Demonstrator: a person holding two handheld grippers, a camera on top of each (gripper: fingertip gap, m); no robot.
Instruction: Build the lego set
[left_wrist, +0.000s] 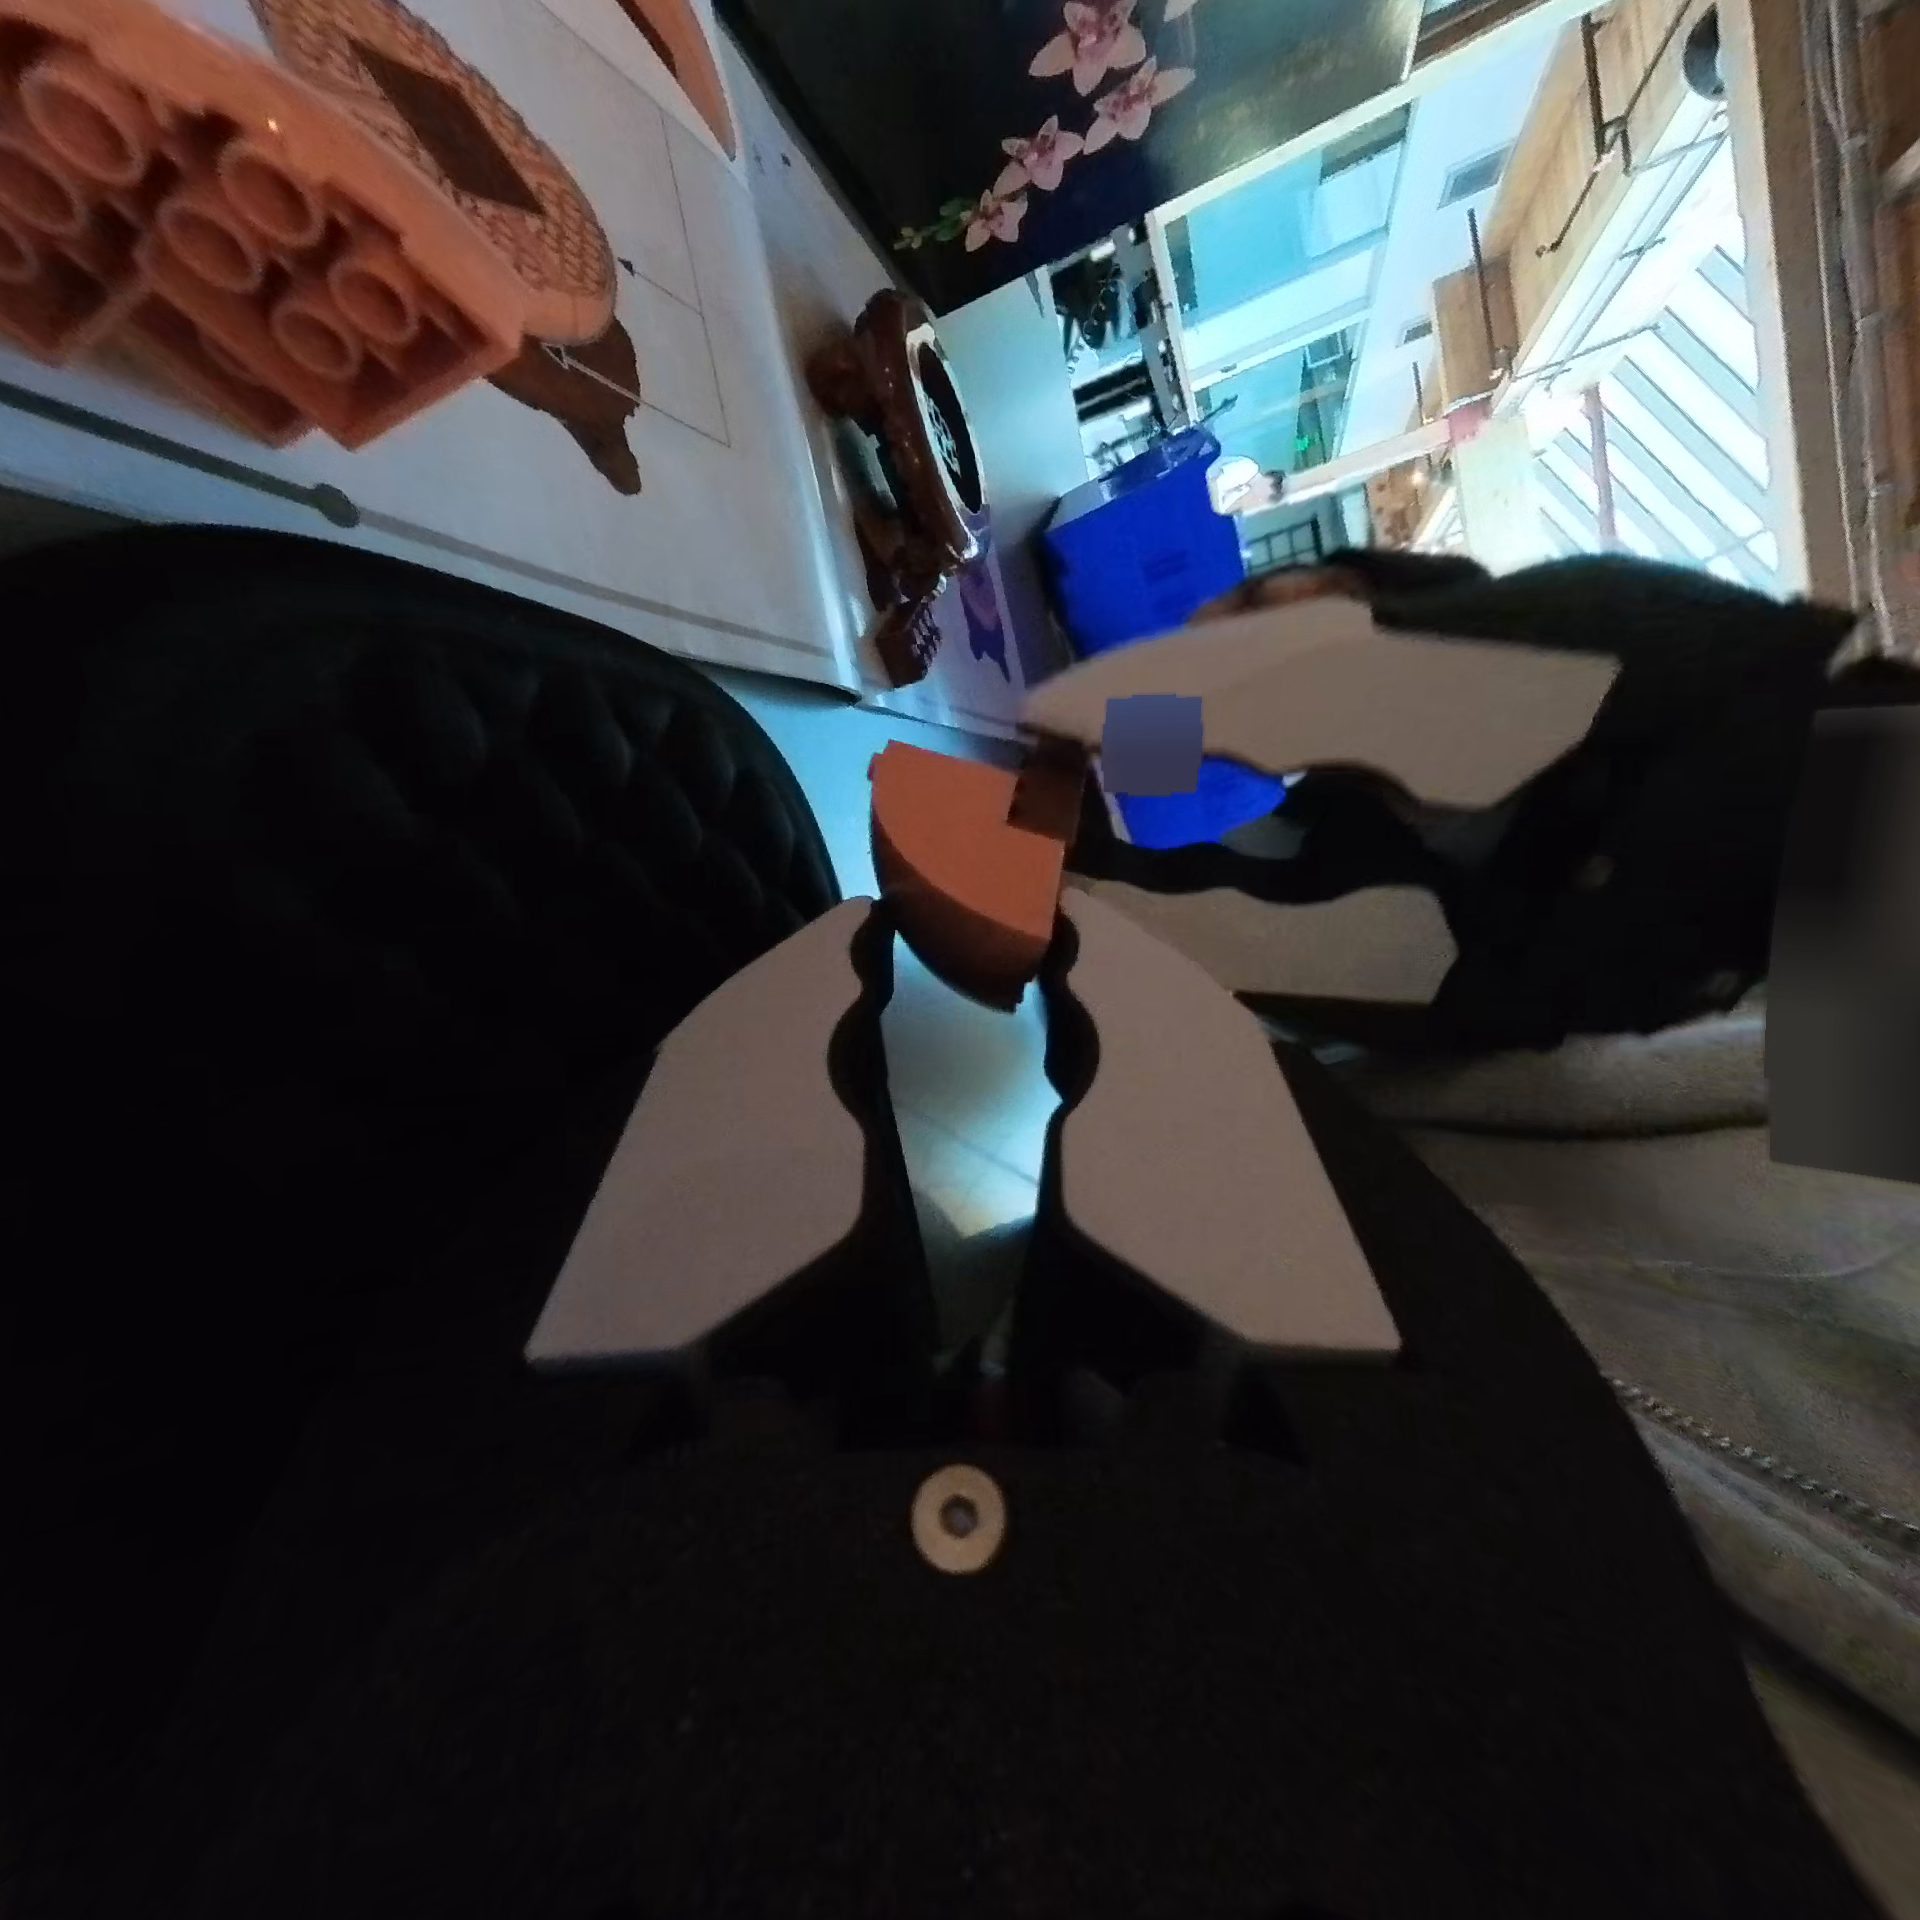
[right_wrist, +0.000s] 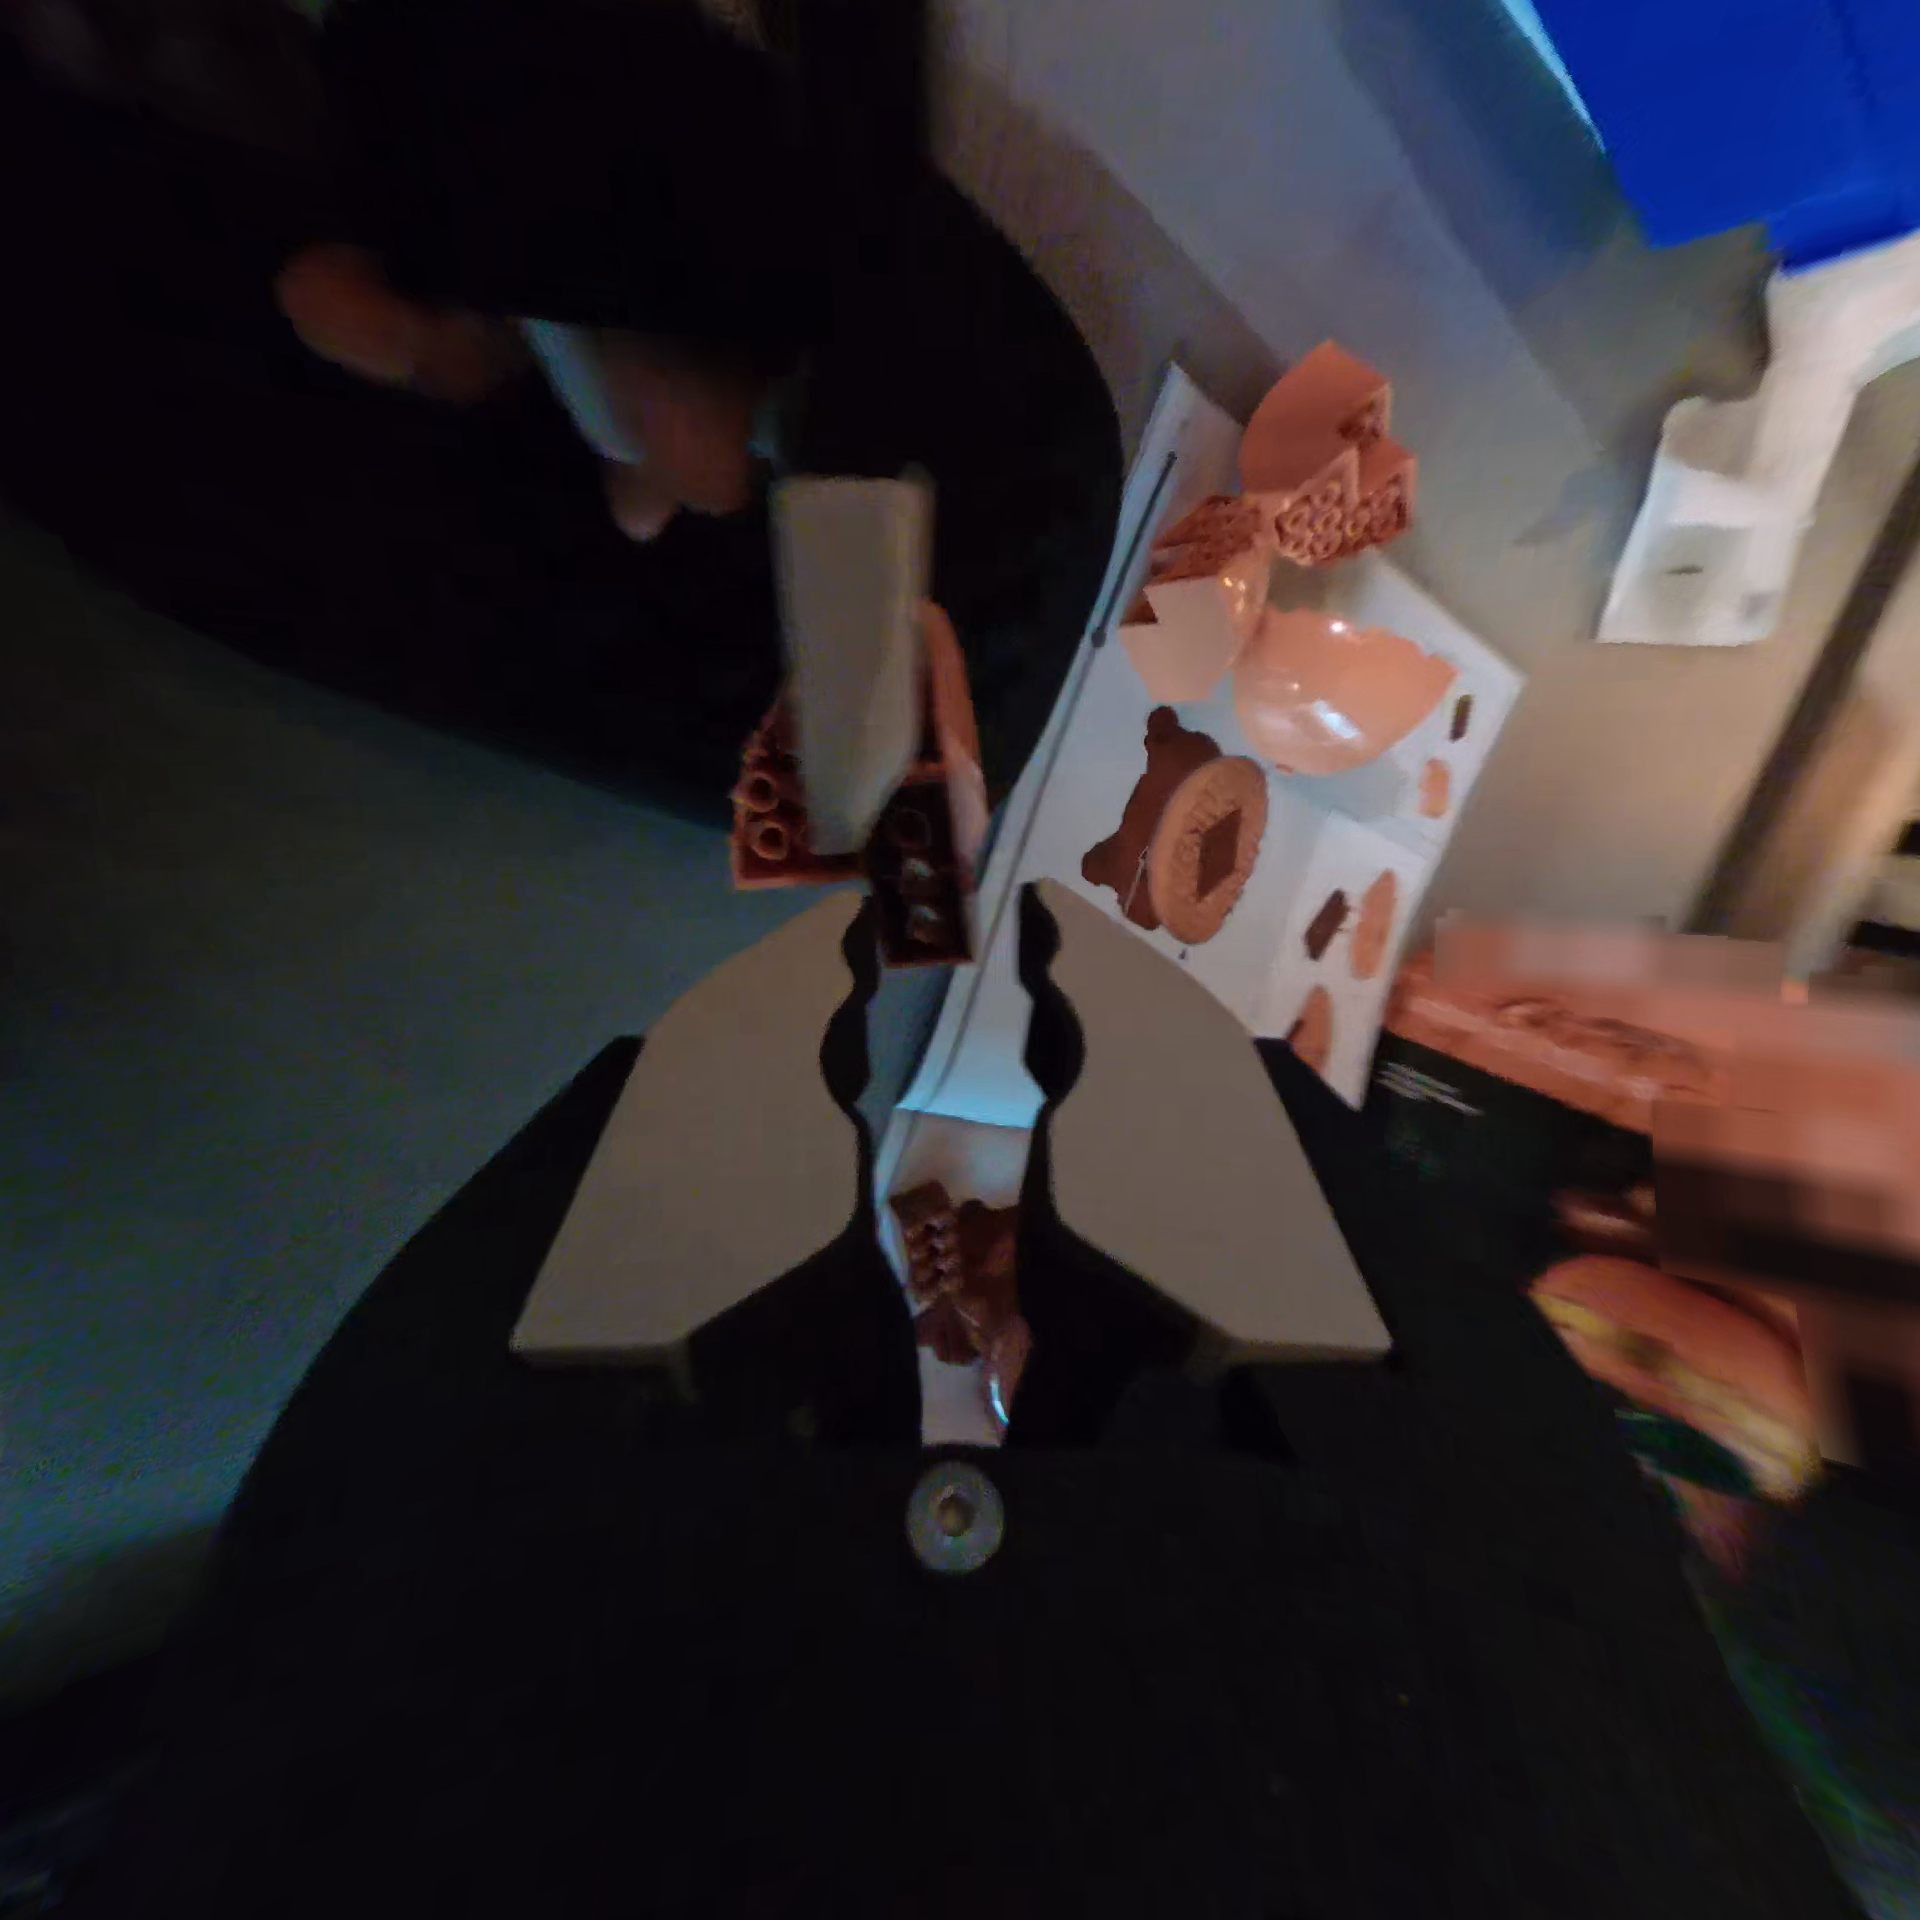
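- While the left gripper (left_wrist: 966, 925) is closed narrowly on an orange quarter-round plastic brick plate (left_wrist: 961, 862), its two pads press on opposite sides of the plate's lower end, and the plate is held in the air in front of a dark quilted surface (left_wrist: 364, 831).
- A small dark brown plastic brick (left_wrist: 1044, 805) sits on the plate's upper corner, joined to it.
- The right gripper (right_wrist: 951, 904) stands part open at that brown brick. One fingertip is at the brick's side, and a strip of white paper shows between the brick and the other fingertip, so it has no grasp.
- As a judgement, the left hold is shallow. Only the fingertips bite, near the curved rim, so any push on the far corner could lever the plate round. Keeping the left gripper steady and square would suit this hold best.
- From the right wrist view the plate's underside (right_wrist: 764, 821) shows round tubes. Its top face is smooth, matte orange with a curved outer edge.
- Beyond both grippers lies a white printed instruction sheet (right_wrist: 1299, 831). On it are loose pale orange brick pieces (right_wrist: 1330, 488) and a glossy peach shell-shaped piece (right_wrist: 1340, 696), well apart from the held plate.
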